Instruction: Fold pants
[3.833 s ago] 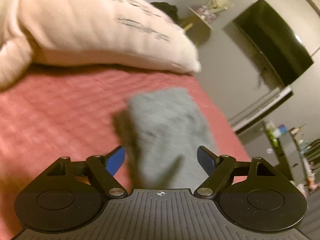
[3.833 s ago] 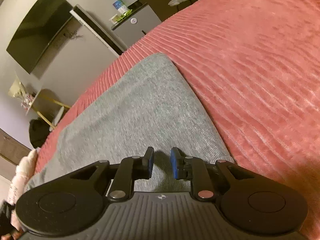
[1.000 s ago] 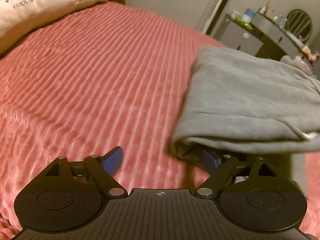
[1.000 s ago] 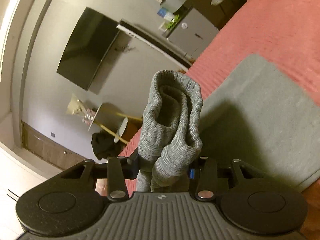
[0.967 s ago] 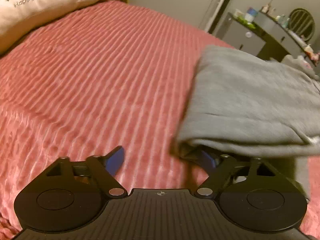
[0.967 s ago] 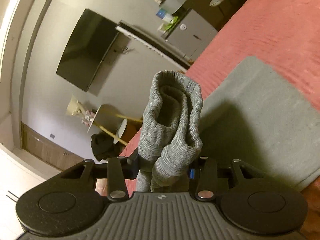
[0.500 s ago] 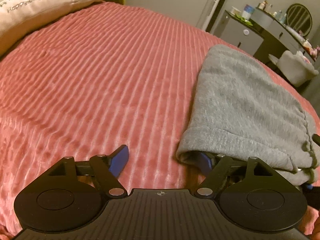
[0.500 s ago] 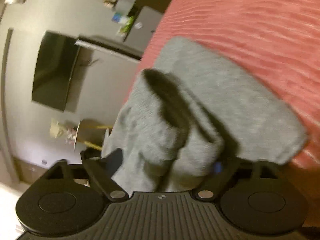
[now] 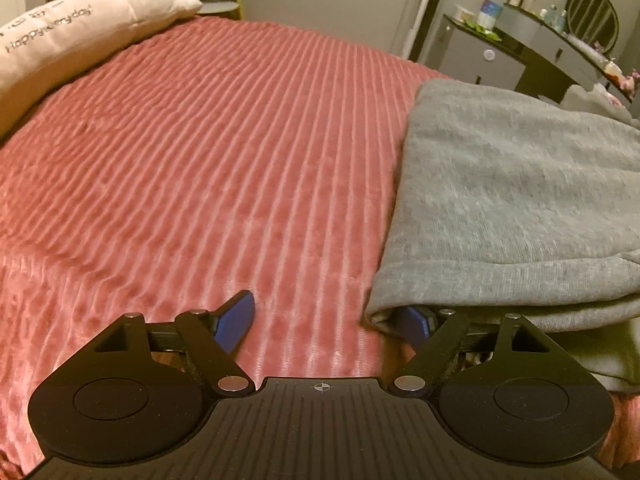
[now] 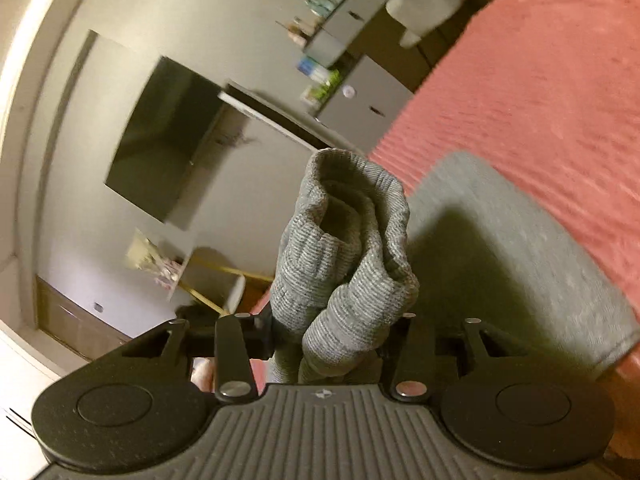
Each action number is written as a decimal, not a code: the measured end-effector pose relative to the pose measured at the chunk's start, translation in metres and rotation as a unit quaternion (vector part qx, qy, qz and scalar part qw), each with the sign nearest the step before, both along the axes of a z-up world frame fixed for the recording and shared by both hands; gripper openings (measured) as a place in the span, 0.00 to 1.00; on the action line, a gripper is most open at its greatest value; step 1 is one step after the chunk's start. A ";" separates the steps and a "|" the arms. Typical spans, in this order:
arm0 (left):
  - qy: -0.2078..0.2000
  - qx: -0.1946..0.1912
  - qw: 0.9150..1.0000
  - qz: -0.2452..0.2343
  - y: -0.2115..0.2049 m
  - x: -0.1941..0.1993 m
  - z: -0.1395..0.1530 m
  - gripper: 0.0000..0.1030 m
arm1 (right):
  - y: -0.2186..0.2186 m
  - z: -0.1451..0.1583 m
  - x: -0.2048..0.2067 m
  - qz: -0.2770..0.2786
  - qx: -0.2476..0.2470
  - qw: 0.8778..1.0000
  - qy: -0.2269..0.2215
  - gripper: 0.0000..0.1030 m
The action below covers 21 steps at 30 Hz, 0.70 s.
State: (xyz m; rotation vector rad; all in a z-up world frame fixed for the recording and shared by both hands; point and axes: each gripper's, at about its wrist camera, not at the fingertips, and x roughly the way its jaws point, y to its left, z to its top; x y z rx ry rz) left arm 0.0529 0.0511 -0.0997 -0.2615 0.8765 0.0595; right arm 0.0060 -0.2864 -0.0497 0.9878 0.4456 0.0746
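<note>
Whereas half a second ago the right claw stood spread with the grey cloth slumped across it, the right gripper is now clamped on a bunched, ribbed end of the pants, which stands up between its fingers above the flat part of the garment; a second ago the same bunch stood in the same pinch, so the brief release looks like a re-grip and not a finished lay-down; I judge that the fold is still being carried over and is not yet set. On the left side the view has slid a little since then; the folded edge of the pants now lies lower and nearer the claw, flat on the red ribbed bedspread. Wide apart stand the jaws of the left gripper; its left finger hangs over bare bedspread beside the pants, while its right finger is tucked under the near corner of the pants, touching the cloth but gripping nothing. Beyond the pants, far across the bedspread, lies a cream pillow.
</note>
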 end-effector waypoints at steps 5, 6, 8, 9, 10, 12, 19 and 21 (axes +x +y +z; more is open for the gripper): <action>-0.006 -0.001 1.000 -0.008 -0.001 -0.001 0.001 0.71 | -0.009 -0.013 -0.010 -0.011 0.009 1.000 0.025 0.42; -0.006 -0.003 1.000 -0.008 0.001 -0.001 0.000 0.71 | -0.010 -0.016 -0.011 -0.013 0.011 0.999 0.031 0.42; -0.007 -0.003 1.000 -0.008 0.002 0.000 0.000 0.71 | -0.011 -0.018 -0.010 -0.015 0.010 0.999 0.036 0.42; -0.007 -0.002 1.000 -0.009 0.001 0.000 0.000 0.71 | -0.011 -0.019 -0.010 -0.015 0.010 0.999 0.037 0.42; -0.007 -0.002 1.000 -0.009 0.001 0.000 0.000 0.71 | -0.011 -0.020 -0.011 -0.016 0.009 0.999 0.038 0.42; -0.007 -0.003 1.000 -0.009 0.002 0.000 0.000 0.71 | -0.010 -0.020 -0.011 -0.017 0.004 0.999 0.040 0.42; -0.015 -0.017 1.000 -0.012 0.004 -0.002 0.001 0.59 | -0.008 -0.021 -0.011 -0.018 -0.023 0.998 0.053 0.42; -0.025 -0.038 0.999 -0.023 0.007 -0.003 0.002 0.53 | -0.005 -0.017 -0.013 -0.019 -0.038 0.998 0.050 0.42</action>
